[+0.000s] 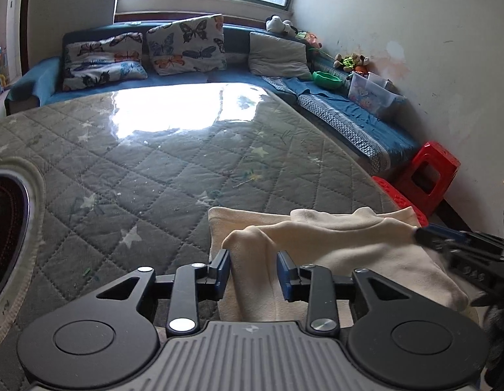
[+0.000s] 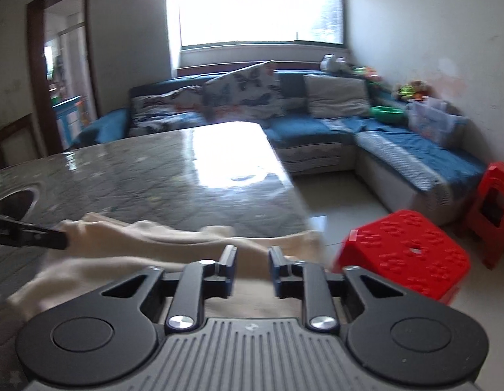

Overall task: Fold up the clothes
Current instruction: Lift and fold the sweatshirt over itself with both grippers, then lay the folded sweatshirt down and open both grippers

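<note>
Far left on the table [image 1: 128, 176]: round dark opening with pale stitched rim [image 1: 10, 228], set into the quilted grey cover. Cover diamond-stitched, scattered pale stars, under a glossy clear sheet with window glare at the far end.

Near edge, right half of table: cream garment [image 1: 333, 247], soft fleece-like nap, partly folded, thick rounded fold ridges, one flat layer beneath. Hangs slightly past the table's right edge in the right wrist view [image 2: 193, 244].

Left gripper [image 1: 253, 270]: black linkage arms, blue pads, jaws apart, a raised ridge of the garment between them; contact with pads cannot be told.

Right gripper [image 2: 252, 268]: same build, jaws apart over cream cloth, not clamped. In the left wrist view its tip meets the garment's right end [image 1: 424, 238]; grip there cannot be told.

Right, beyond table: red plastic stool [image 2: 405, 254], studded top; second red stool [image 1: 427, 176] against the wall. Far: blue sofa [image 1: 349, 110], butterfly-print cushions [image 1: 186, 45].
</note>
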`<state>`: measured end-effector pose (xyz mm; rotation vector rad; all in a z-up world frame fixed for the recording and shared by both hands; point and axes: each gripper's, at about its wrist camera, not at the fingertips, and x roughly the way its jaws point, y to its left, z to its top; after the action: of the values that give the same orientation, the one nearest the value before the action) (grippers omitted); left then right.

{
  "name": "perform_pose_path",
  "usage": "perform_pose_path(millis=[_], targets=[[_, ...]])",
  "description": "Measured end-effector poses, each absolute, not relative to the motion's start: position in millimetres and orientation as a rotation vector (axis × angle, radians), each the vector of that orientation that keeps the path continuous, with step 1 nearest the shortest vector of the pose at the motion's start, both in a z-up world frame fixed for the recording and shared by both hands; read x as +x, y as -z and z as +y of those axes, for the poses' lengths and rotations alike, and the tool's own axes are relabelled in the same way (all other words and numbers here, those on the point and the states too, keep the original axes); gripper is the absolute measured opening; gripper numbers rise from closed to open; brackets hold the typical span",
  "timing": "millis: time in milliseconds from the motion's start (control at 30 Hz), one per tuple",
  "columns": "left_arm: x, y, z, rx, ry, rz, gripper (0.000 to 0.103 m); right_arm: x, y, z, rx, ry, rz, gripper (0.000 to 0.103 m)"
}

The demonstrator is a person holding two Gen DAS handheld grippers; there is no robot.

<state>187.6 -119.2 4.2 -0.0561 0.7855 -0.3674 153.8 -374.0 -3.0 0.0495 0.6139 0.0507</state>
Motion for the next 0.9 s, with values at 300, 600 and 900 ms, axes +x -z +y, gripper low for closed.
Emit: perform_pose_path(millis=[300, 600, 900], targets=[[199, -1, -125, -0.028, 0.383, 0.787, 0.042, 194, 17, -343, 0.043, -0.101, 0.673, 0.028], [197, 6, -126, -0.011, 0.384, 0.802, 0.049, 185, 13, -335, -0.003, -0.100, 0.668, 0.046], [165, 0, -126, 0.001, 0.412, 0.784, 0.057, 138, 5, -340, -0.003, -0.109, 0.653, 0.065]])
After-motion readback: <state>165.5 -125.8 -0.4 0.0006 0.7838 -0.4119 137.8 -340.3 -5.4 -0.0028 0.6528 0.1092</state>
